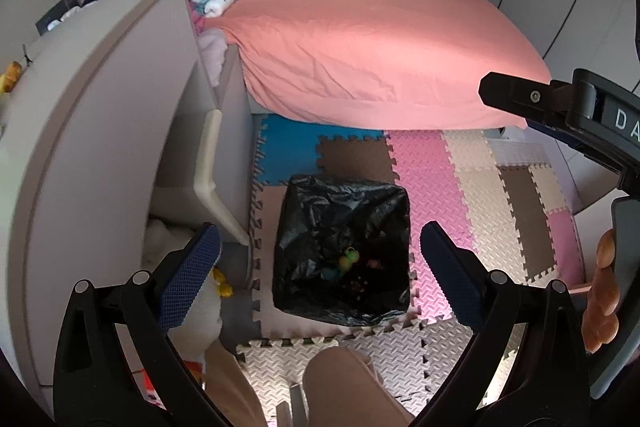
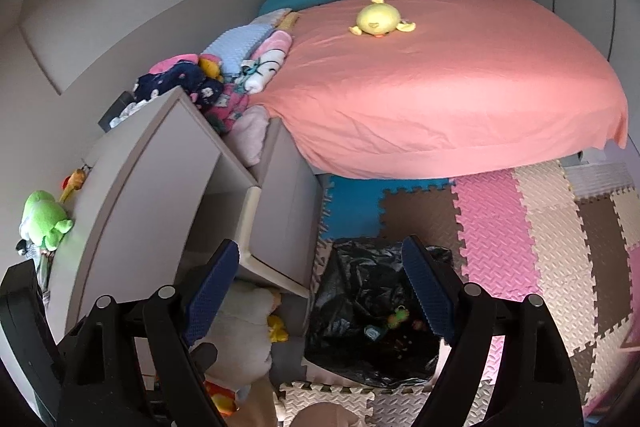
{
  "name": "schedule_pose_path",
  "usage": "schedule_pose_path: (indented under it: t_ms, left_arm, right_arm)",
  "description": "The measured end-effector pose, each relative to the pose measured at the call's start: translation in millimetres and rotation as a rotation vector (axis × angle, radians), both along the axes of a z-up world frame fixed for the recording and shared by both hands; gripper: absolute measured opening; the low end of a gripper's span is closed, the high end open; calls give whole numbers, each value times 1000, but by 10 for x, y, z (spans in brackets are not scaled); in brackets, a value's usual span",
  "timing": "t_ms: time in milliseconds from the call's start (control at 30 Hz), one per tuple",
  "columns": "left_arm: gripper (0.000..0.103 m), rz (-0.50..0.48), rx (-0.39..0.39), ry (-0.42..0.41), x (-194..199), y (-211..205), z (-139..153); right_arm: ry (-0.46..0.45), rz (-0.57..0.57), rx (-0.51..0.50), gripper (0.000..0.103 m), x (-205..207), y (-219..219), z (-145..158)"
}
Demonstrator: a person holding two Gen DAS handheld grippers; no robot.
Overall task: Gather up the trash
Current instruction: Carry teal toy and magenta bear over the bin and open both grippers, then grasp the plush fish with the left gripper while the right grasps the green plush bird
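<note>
Left gripper [image 1: 316, 267]: I read both blue-padded fingers spread wide apart, nothing held between them; it hangs above the bin.
Right gripper [image 2: 320, 291]: I read the fingers equally wide apart, holding nothing; it points down at the bin and the open drawer beside it.
Trash bin [image 1: 344, 247]: square, lined with a black plastic bag, standing on the foam mat close to the foot of the bed.
Bin contents: I see a small green and yellow item [image 2: 398, 315] and a bluish scrap [image 2: 372, 331] at the bottom of the bag; other pieces are too dark to identify.
Foam puzzle mat [image 1: 472, 195]: interlocking tiles in pink, cream, brown and blue under and around the bin.
Drawer unit [image 2: 160, 163]: beige, left of the bin, one drawer pulled out, a white plush toy [image 2: 240, 331] below it.
Bed [image 2: 440, 87]: pink sheet, yellow plush duck [image 2: 378, 19] lying on top, well apart from the bin.
Operator's knee [image 1: 344, 383]: I see it just below the bin, in the left wrist view.
</note>
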State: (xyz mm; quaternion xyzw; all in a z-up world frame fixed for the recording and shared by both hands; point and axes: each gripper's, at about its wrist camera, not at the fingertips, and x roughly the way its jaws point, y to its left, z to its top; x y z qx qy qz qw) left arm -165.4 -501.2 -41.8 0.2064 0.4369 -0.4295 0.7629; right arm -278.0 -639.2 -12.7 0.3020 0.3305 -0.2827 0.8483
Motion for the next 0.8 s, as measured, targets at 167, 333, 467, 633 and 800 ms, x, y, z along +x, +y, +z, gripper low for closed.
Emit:
schedule_pose_path:
  t_ms: [167, 333, 467, 633, 800]
  left_arm:
    - [97, 49, -13, -48, 131, 239, 206]
    - [97, 120, -40, -87, 377, 609, 480]
    - [97, 195, -58, -120, 622, 949, 661]
    - [97, 290, -77, -145, 939, 1400, 807]
    - [97, 408, -92, -168, 1231, 1913, 879]
  right_arm:
    - [-35, 77, -25, 84, 162, 246, 190]
    - [-80, 186, -46, 84, 420, 589, 422]
    - [-101, 269, -66, 84, 679, 871, 587]
    - [-113, 363, -86, 84, 1060, 1230, 736]
    - [-134, 453, -78, 84, 1442, 1563, 803]
